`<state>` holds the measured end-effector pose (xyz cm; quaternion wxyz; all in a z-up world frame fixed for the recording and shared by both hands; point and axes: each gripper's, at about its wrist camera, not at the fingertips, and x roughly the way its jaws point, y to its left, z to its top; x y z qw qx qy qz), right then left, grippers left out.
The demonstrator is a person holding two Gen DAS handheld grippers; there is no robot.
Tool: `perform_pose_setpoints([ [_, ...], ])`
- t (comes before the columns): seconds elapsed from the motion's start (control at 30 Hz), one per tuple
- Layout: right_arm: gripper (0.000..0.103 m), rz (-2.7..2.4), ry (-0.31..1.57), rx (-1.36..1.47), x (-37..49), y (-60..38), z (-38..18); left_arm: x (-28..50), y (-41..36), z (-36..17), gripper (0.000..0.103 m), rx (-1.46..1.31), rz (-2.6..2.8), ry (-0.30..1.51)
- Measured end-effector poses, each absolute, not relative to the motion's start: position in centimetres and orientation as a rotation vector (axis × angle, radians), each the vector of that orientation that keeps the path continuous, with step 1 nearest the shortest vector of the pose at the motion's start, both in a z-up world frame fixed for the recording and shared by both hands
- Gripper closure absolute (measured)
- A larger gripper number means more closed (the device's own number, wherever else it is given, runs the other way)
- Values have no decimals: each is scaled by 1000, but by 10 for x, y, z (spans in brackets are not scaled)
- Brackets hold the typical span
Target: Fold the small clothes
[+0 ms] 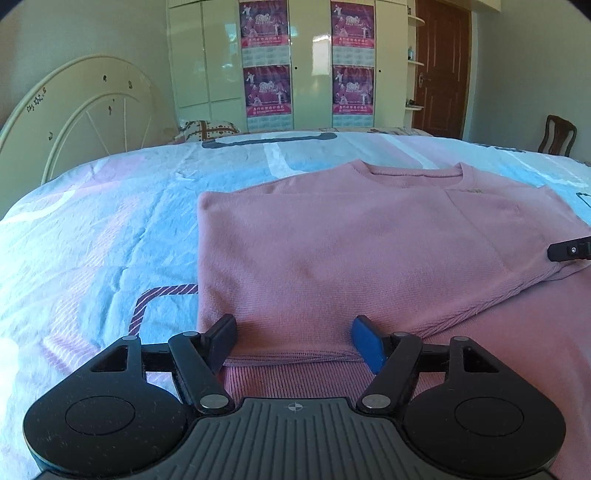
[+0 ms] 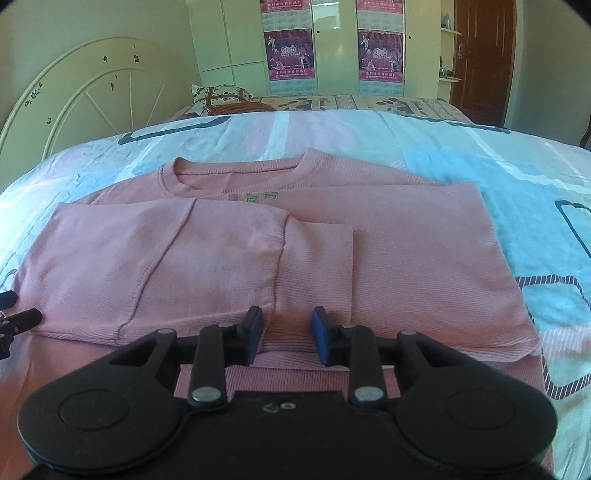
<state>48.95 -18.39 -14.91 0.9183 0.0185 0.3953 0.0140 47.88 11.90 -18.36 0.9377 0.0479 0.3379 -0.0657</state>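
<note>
On the bedspread point(image 1: 92, 229), pink sweater point(image 1: 332, 251) lying flat with sleeves folded in, left gripper point(image 1: 295, 341) spread wide at its hem, right gripper point(image 2: 287, 334) parted too, neither holding cloth.

- One pink sweater point(image 2: 406, 258), lying on the bed
- One bed point(image 1: 92, 229) with a patterned sheet
- One headboard point(image 1: 74, 110)
- Two grippers: the left point(image 1: 293, 341) and the right point(image 2: 287, 338)
- Four posters point(image 1: 264, 24) on the wardrobe
- One wardrobe point(image 1: 310, 74)
- One door point(image 1: 441, 66)
- One chair point(image 1: 557, 134)
- One pillow point(image 2: 219, 96)
</note>
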Motion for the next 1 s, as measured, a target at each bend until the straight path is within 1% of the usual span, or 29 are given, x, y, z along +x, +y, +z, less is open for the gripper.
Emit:
perform_pose_setpoints([
  [0.13, 75, 7, 818, 11, 491, -178, -141, 481, 115, -181, 34, 109, -117, 712],
  [0.27, 75, 47, 742, 29, 482, -170, -132, 482, 114, -180, 34, 104, -106, 724],
  [0.4, 75, 48, 808, -23, 489, -158, -149, 482, 114, -180, 34, 107, -105, 726],
  [0.73, 75, 50, 790, -95, 489, -151, -153, 483, 105, -177, 32, 152, -73, 740],
  [0.83, 74, 61, 805, -114, 490, -151, -150, 482, 102, -173, 29, 173, -54, 757],
  [0.9, 68, 59, 800, -112, 483, -154, -139, 472, 100, -163, 29, 194, -40, 758],
  [1.0, 68, 75, 743, -62, 452, -173, -122, 442, 101, -154, 27, 223, -42, 748],
])
